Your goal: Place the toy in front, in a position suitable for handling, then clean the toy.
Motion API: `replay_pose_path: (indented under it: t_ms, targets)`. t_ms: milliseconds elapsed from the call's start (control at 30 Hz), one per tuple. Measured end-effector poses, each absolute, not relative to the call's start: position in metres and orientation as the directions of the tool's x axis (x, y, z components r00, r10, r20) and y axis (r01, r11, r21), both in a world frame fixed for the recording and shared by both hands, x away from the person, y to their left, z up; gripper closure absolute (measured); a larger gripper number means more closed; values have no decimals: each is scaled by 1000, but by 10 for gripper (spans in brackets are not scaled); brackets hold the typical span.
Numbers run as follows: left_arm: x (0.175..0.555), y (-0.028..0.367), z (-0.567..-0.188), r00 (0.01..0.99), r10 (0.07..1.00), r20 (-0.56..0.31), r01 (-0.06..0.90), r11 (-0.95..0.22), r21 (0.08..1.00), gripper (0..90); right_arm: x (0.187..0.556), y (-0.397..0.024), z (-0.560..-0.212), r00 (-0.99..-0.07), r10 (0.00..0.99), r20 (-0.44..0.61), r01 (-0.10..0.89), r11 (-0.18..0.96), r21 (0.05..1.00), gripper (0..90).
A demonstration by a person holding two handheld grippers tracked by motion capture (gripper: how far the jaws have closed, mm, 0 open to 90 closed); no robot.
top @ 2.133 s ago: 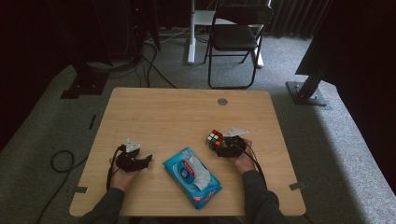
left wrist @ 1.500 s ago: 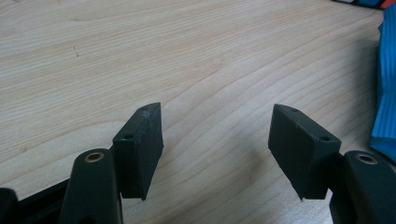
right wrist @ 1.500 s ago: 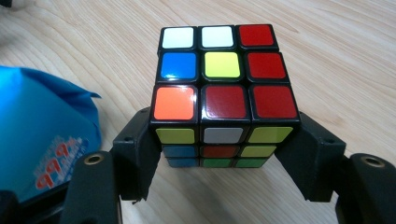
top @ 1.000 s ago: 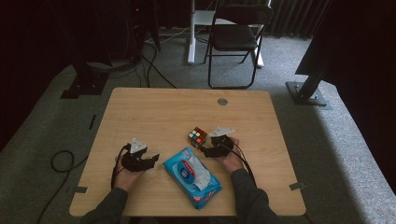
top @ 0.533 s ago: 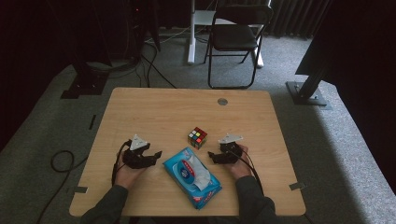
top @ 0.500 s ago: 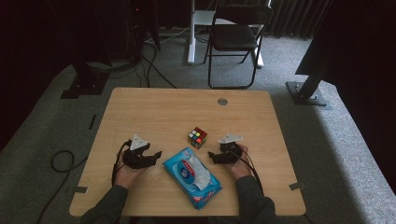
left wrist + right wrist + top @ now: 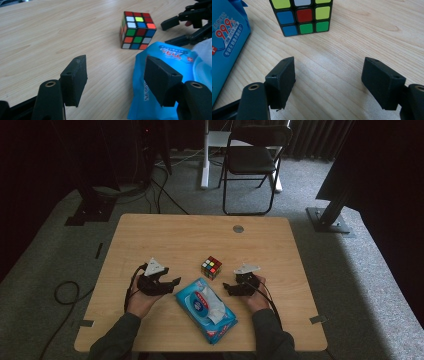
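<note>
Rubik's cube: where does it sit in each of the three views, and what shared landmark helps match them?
High view: Rubik's cube mid-table, just beyond the blue wipes pack.
Left gripper view: upper right of centre, past the open jaws.
Right gripper view: top edge, left of centre, cut off by the frame.
Shared landmark: the blue wipes pack beside it.

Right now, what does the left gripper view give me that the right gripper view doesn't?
The left gripper view alone shows the right claw, open beyond the cube. The right gripper view alone shows the "99.9%" print on the wipes pack. Both share the Rubik's cube, the blue pack and the wooden table, each between open jaws holding nothing.
</note>
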State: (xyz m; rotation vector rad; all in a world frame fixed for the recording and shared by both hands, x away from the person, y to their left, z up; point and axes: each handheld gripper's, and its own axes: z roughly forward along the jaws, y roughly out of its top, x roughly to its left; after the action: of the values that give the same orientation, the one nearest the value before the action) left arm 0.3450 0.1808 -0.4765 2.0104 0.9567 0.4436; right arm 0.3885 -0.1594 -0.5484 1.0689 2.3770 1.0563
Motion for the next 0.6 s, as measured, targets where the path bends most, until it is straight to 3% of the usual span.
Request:
replay_pose_path:
  t_ms: [400, 600]
  targets:
    - [345, 165, -460, 703, 708, -60, 429, -357, 830, 354, 388, -159, -548, -665, 747, 4, 503, 445, 741, 267]
    - [346, 154, -456, 734, 675, -83, 425, -360, 831, 410, 388, -159, -549, -664, 748, 4, 504, 443, 741, 268]
